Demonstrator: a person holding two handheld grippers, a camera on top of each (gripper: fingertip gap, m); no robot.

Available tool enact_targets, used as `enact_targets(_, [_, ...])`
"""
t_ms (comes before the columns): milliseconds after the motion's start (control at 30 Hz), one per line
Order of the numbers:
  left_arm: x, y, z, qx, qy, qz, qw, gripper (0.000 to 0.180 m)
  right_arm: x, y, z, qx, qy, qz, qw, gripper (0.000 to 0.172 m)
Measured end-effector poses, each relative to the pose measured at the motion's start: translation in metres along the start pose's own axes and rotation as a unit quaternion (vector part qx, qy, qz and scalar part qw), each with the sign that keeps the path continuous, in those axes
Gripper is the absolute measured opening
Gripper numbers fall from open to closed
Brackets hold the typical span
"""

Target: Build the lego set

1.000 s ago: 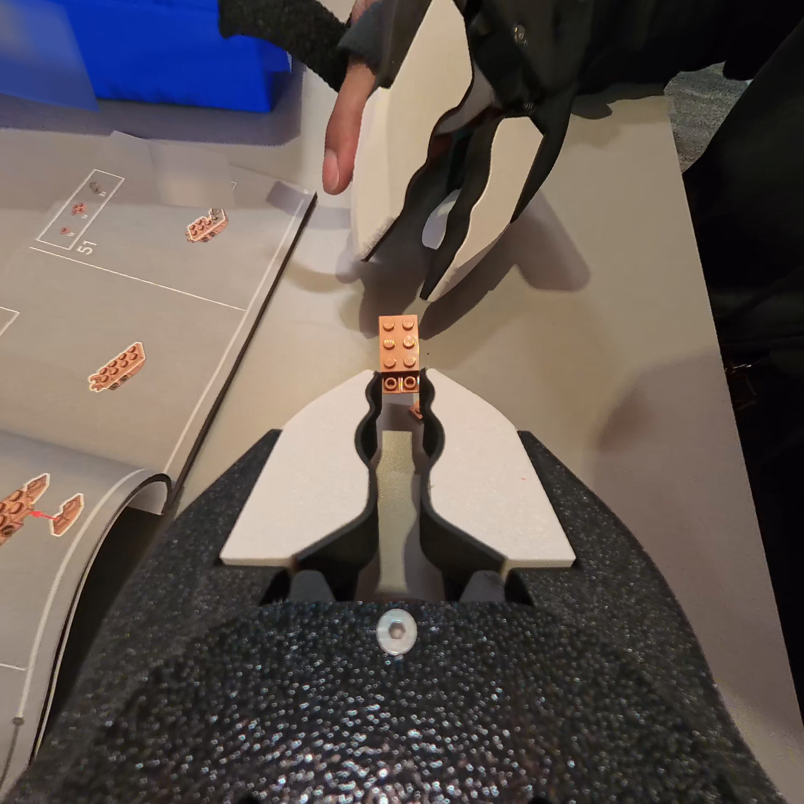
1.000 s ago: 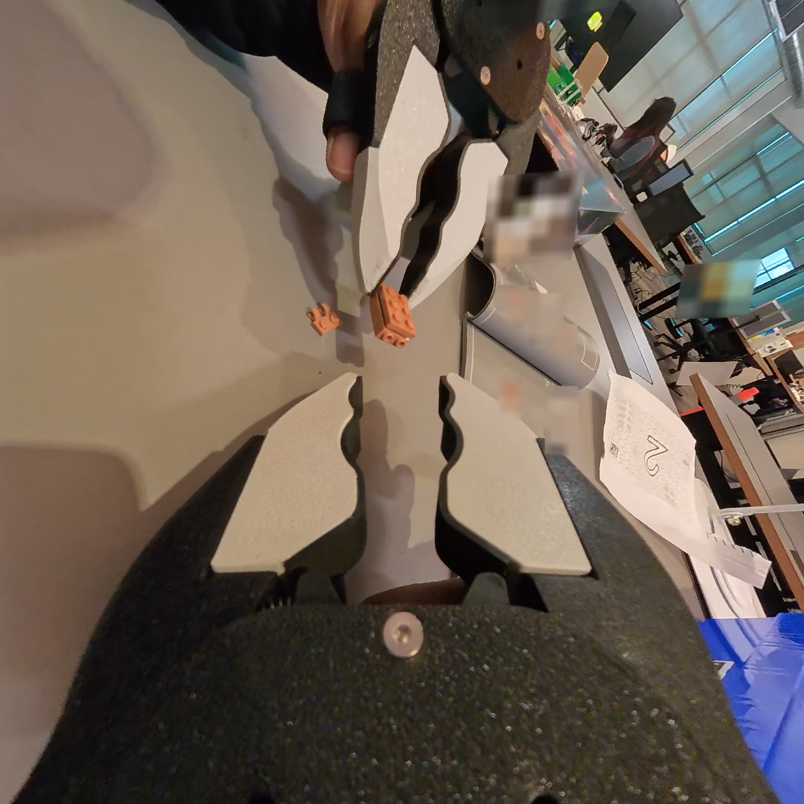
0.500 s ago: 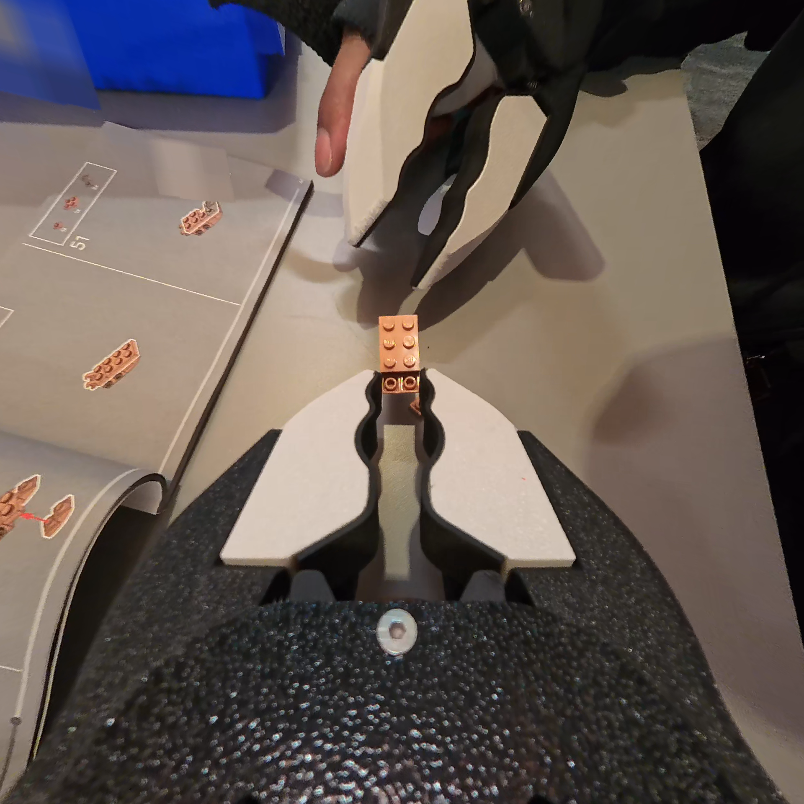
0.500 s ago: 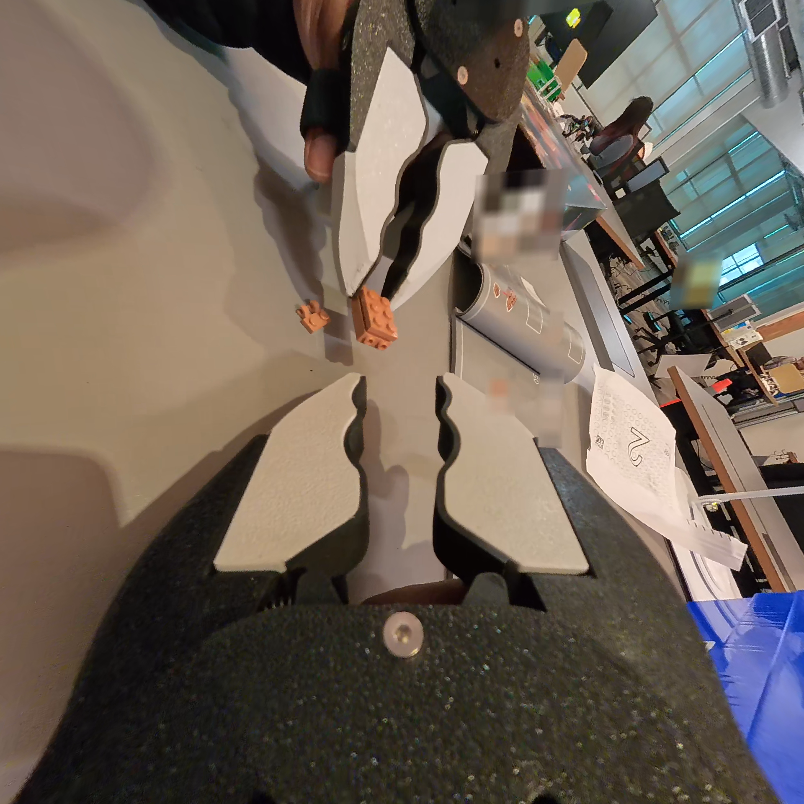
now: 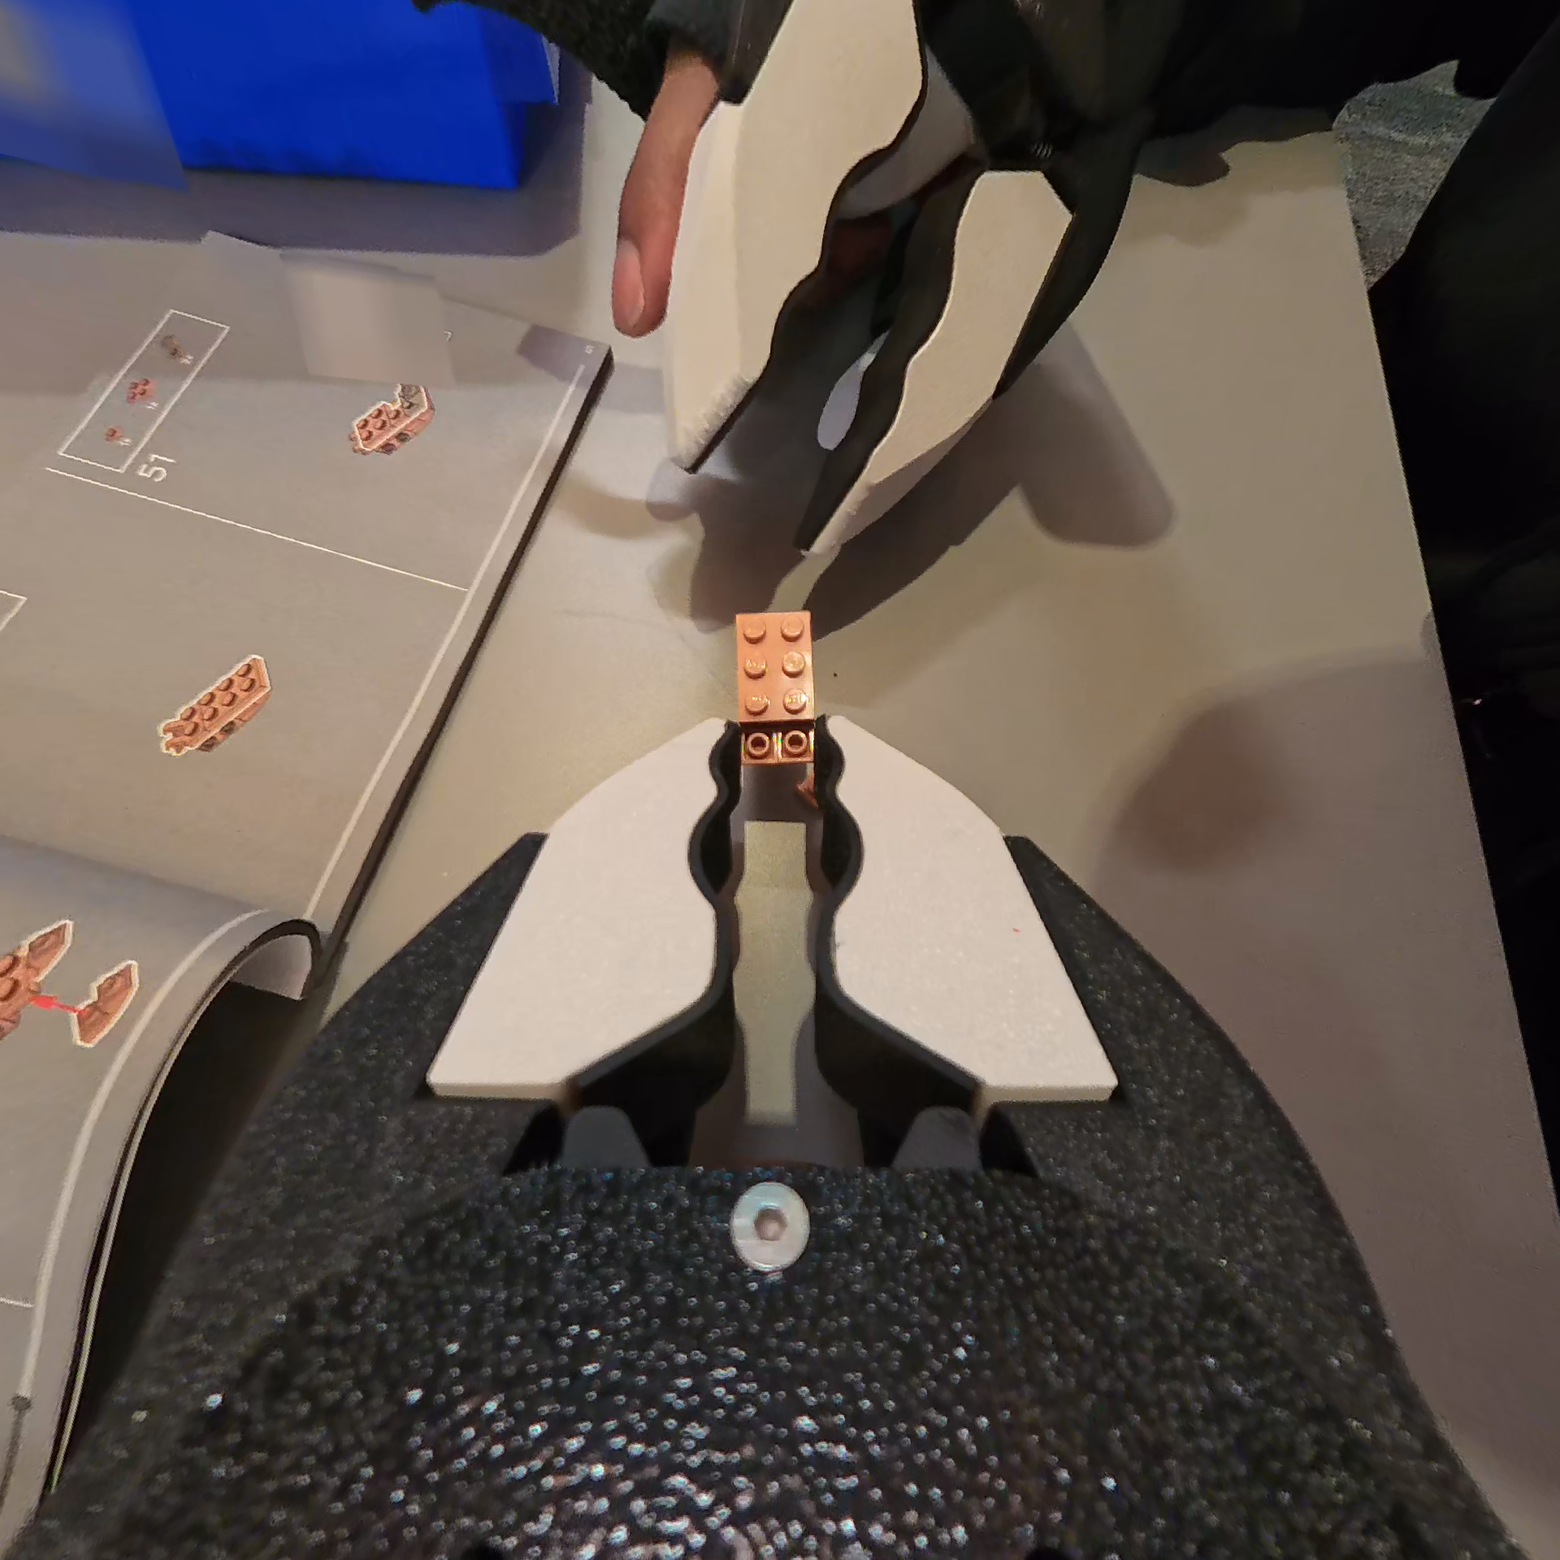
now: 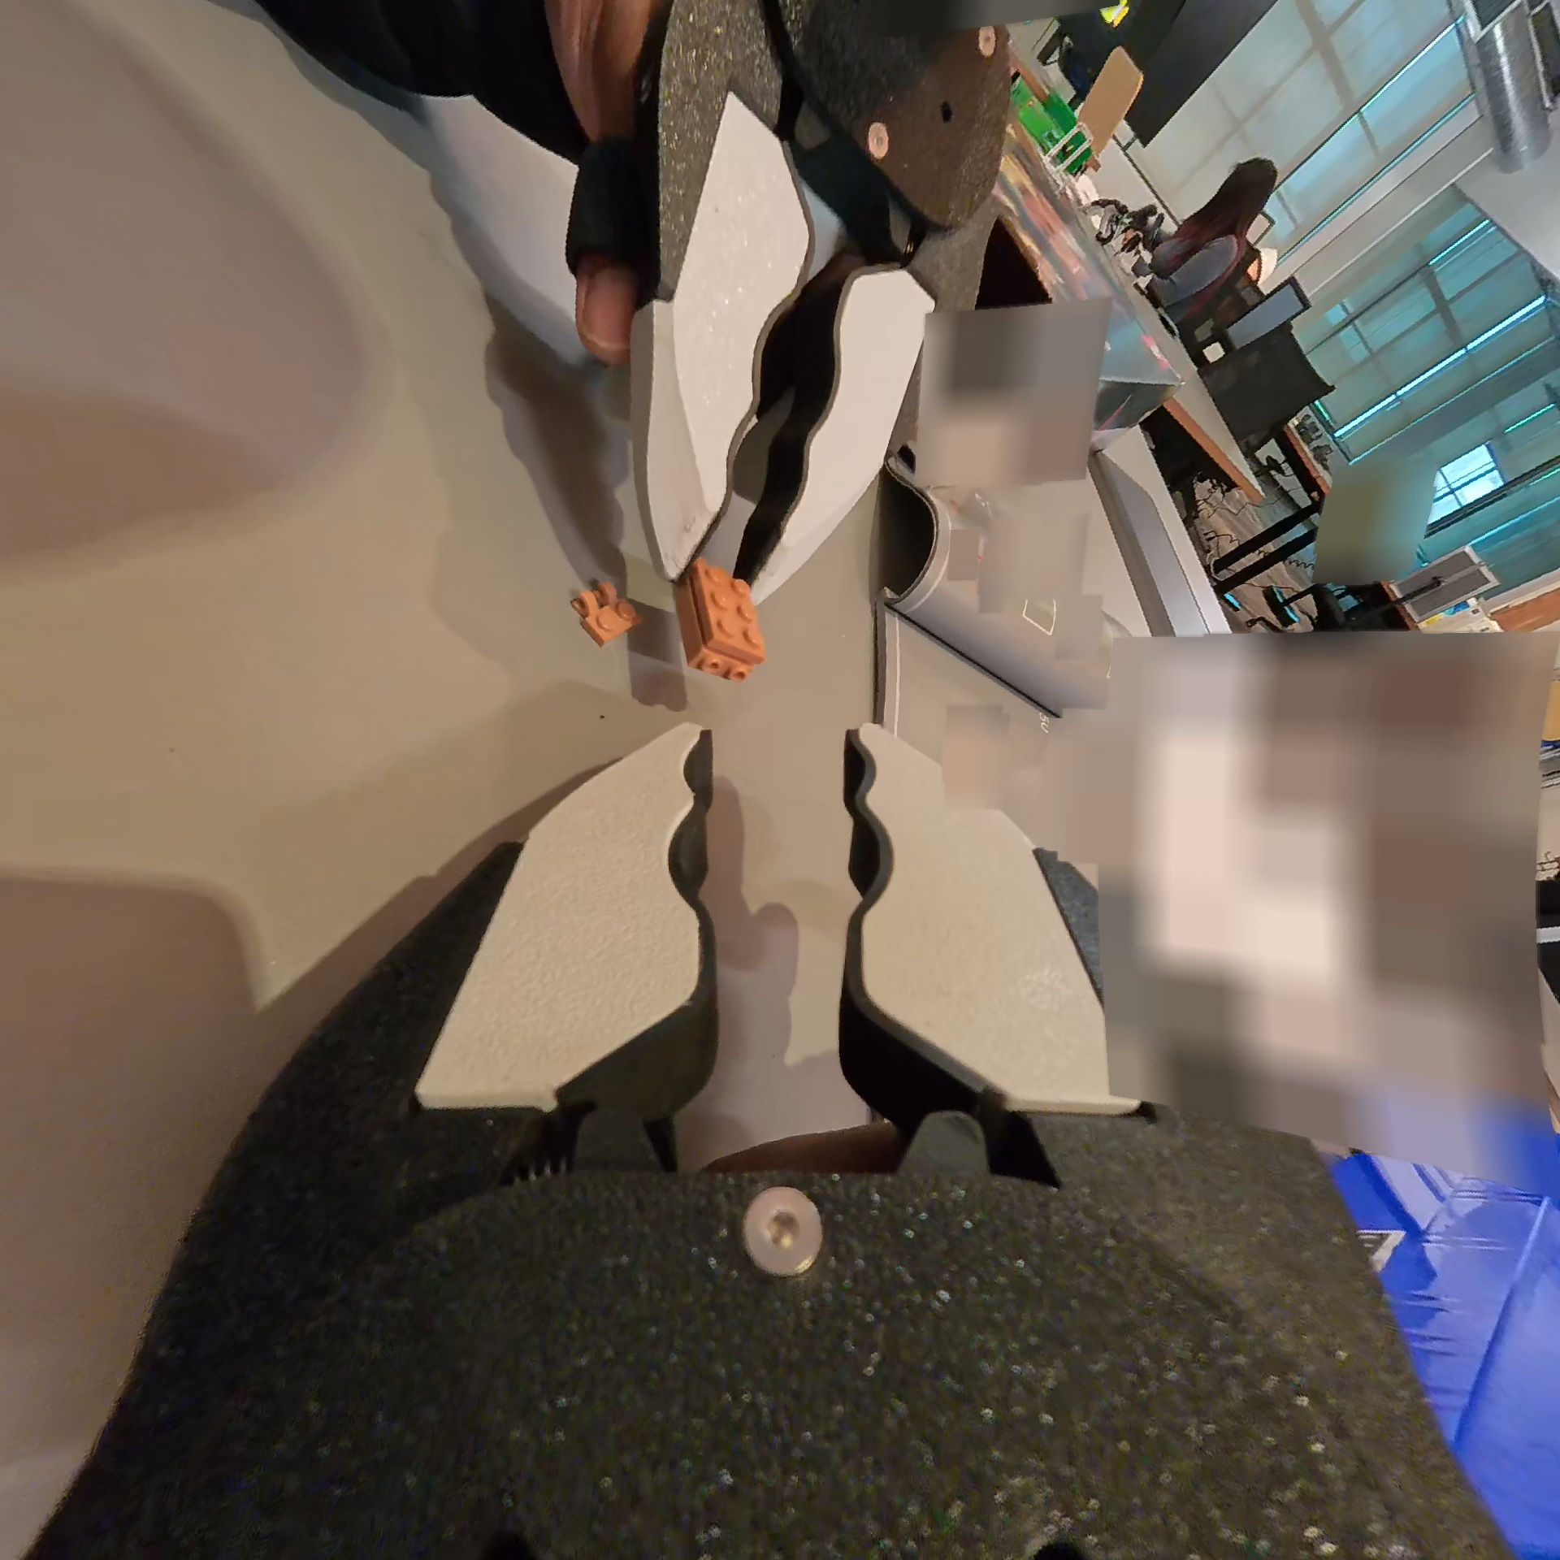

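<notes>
At frame centre the left gripper (image 5: pixel 777 743) clenches a small orange studded plastic brick assembly (image 5: pixel 774 667) above the grey table (image 5: pixel 1097 760), so steadiness matters while the right gripper (image 6: pixel 777 743) waits with released jaws.

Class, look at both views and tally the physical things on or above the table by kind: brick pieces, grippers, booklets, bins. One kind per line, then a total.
Orange brick pieces: 2 (brick assembly, small clip piece)
Grippers: 2 (left gripper, right gripper)
Instruction booklet: 1
Blue bin: 1
Total: 6
</notes>
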State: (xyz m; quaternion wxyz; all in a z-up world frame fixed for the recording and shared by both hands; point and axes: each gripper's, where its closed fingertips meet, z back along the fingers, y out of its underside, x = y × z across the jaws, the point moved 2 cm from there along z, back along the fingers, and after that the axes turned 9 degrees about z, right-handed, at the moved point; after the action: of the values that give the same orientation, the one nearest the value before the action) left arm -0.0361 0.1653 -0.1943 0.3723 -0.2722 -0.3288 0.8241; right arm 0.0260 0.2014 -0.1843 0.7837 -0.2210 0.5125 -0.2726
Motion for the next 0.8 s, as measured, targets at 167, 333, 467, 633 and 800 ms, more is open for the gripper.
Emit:
enact_targets(167, [-0.003,0.001,-0.006,0.013,-0.007,-0.02,1.0,0.016,0.006,-0.01,-0.001,-0.008,-0.045,-0.063,0.997,0.033])
enact_targets(333, [-0.009,0.002,-0.012,0.029,-0.014,-0.046,0.998,0.016,0.012,-0.012,-0.005,0.011,-0.076,-0.11,0.991,0.034])
enact_targets(467, [-0.01,-0.001,-0.011,0.015,0.005,-0.011,1.0,0.016,0.015,-0.01,-0.008,0.025,-0.085,-0.103,0.991,0.035])
enact_targets(633, [-0.006,-0.007,-0.001,-0.025,0.057,0.078,0.995,0.016,0.01,-0.007,-0.008,0.016,-0.057,-0.044,0.997,0.036])
enact_targets(800, [-0.01,-0.006,0.001,-0.027,0.099,0.114,0.988,0.015,0.005,-0.012,-0.01,-0.016,-0.032,0.03,0.999,0.036])
